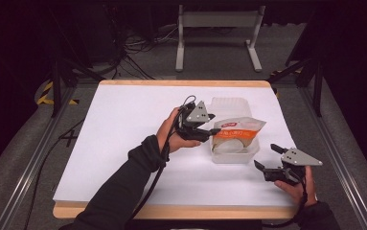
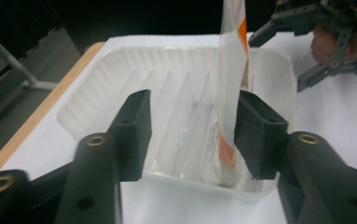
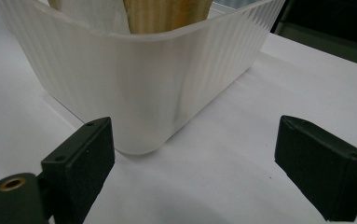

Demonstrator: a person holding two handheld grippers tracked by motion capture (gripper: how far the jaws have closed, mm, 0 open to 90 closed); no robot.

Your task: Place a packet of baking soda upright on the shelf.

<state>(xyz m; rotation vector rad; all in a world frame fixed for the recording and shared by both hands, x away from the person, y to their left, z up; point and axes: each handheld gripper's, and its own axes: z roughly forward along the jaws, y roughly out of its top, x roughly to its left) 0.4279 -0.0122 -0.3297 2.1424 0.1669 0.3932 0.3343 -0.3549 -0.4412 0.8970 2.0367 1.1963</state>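
White table (image 1: 123, 158), pouch (image 1: 236, 134) bottom hidden in tub (image 1: 234, 155), left claw (image 2: 190, 135) open beside it, right claw (image 3: 195, 158) wide, empty.

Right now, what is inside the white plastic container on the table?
Inside the container stands one packet with orange print, leaning against one wall. Beside it are clear plastic dividers. What the packet holds is hidden, and so is the container floor under it.

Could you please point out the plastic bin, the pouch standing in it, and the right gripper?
plastic bin (image 1: 229, 158): high view, near wall.
pouch (image 1: 238, 130): high view, printed front.
right gripper (image 1: 266, 157): high view, midway between its open fingers.
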